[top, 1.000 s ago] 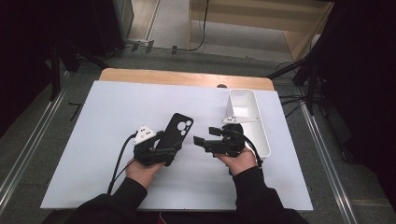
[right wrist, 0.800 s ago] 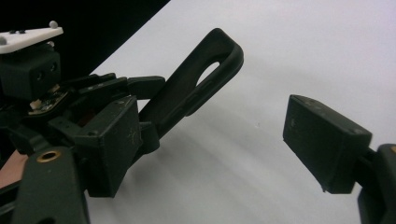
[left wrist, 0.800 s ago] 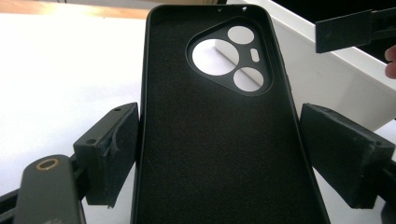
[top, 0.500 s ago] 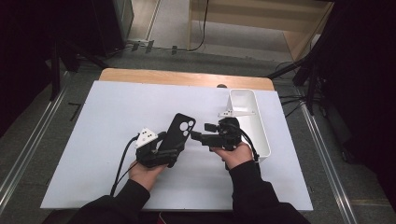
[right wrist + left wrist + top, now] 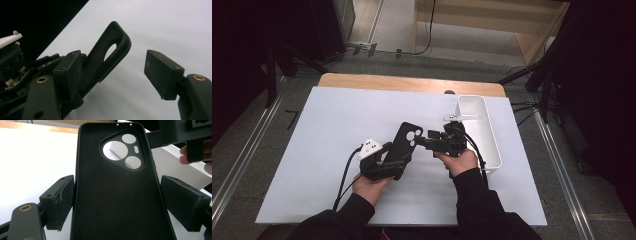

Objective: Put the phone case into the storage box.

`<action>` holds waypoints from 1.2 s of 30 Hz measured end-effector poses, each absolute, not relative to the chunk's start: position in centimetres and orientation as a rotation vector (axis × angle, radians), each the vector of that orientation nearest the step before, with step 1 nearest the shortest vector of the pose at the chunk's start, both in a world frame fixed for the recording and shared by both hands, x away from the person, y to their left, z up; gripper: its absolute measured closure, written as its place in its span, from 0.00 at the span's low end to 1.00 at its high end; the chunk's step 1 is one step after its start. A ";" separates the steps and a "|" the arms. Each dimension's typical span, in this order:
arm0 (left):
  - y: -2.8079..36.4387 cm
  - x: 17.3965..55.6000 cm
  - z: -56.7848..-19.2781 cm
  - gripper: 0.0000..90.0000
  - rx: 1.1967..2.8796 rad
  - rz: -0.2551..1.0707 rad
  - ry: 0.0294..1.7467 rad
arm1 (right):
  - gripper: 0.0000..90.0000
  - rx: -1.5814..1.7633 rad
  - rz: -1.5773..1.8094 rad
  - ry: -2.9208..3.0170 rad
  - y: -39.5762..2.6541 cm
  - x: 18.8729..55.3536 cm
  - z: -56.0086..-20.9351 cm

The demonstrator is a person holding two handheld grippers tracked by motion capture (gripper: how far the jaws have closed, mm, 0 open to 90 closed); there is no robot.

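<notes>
A black phone case (image 5: pixel 404 142) with a camera cutout is held tilted above the white table (image 5: pixel 332 125), its inside facing up. My left gripper (image 5: pixel 393 161) is shut on its lower half; in the left gripper view the case (image 5: pixel 117 195) sits between both pads (image 5: pixel 58 200). My right gripper (image 5: pixel 421 142) comes in from the right and stands open at the case's top end. In the right gripper view the case's upper corner (image 5: pixel 110 50) lies between the jaws, close against the left pad (image 5: pixel 68 72), with a wide gap to the right pad (image 5: pixel 161 75).
A long white bin (image 5: pixel 493 145) stands at the right side of the table, just behind my right hand. A wooden strip (image 5: pixel 407 84) runs along the far edge. Floor rails and cables lie beyond the table.
My right gripper has moved left to the case's top end, and its jaws now straddle the corner. The left gripper with the case has shifted slightly right.
</notes>
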State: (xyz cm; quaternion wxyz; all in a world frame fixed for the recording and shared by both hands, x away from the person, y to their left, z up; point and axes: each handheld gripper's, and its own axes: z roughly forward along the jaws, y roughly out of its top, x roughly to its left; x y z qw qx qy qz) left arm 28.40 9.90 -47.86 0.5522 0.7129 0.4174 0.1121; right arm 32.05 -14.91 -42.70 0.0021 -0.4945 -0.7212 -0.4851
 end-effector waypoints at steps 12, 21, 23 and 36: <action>9.3 28.3 -48.1 0.16 1.692 0.238 0.986 | 0.38 -1.577 -1.511 -2.199 -14.6 33.1 -42.9; 9.4 28.3 -48.0 0.16 1.675 0.229 0.995 | 0.47 -1.606 -1.493 -2.207 -14.3 33.6 -43.2; 9.4 28.2 -47.9 0.16 1.668 0.229 0.995 | 0.49 -1.610 -1.484 -2.197 -14.2 33.7 -43.3; 9.2 28.0 -48.1 0.16 1.657 0.220 1.005 | 0.71 -1.656 -1.424 -2.070 -14.0 34.4 -43.5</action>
